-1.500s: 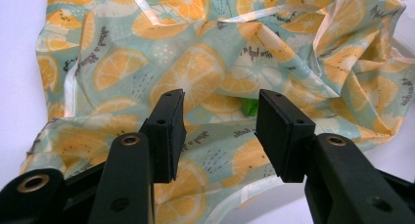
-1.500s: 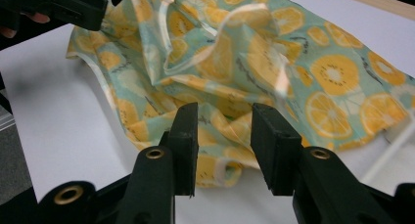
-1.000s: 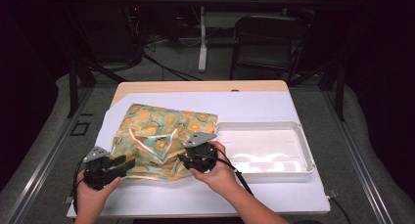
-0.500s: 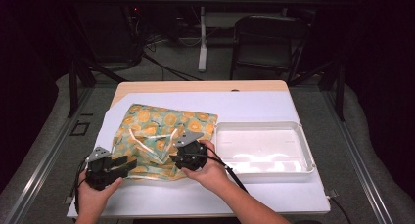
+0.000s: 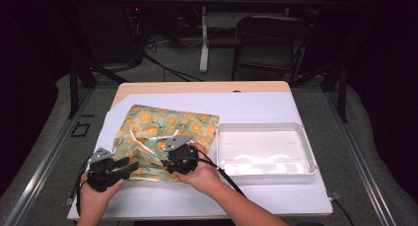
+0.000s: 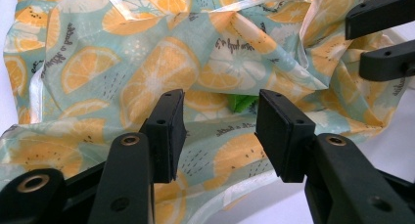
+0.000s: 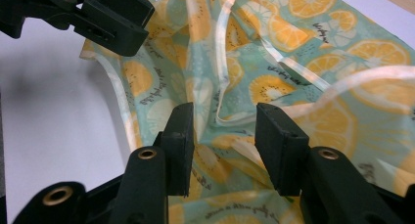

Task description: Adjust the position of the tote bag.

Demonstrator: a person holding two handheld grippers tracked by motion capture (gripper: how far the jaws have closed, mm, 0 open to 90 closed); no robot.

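From the high view I see the bag (image 5: 165, 132), printed with orange slices, lying flat on the white sheet (image 5: 256, 107) that covers the table (image 5: 197, 87). A white tray (image 5: 266, 149) sits just to the right of the bag, touching or nearly touching its edge. My left gripper (image 5: 129, 164) is at the bag's near left corner, jaws pointing across the bag's near edge. My right gripper (image 5: 167, 159) is over the bag's near edge, closer to the tray, with the hand (image 5: 204, 174) behind it.

In the left gripper view, I have the left gripper (image 6: 219, 123) released, jaws apart, with the bag (image 6: 147, 53) under and beyond them. A small green thing (image 6: 242, 102) shows in the bag's mouth between the jaws; I cannot tell what it is. The right gripper's jaws sit at the upper right, over the bag.

In the right gripper view, the right gripper (image 7: 224, 136) is also released; its jaws have just been opening, and a fold of the bag (image 7: 313, 87) with a pale handle strap (image 7: 225, 48) lies between them, not pinched. The left gripper (image 7: 117, 26) sits at the bag's far corner, upper left.
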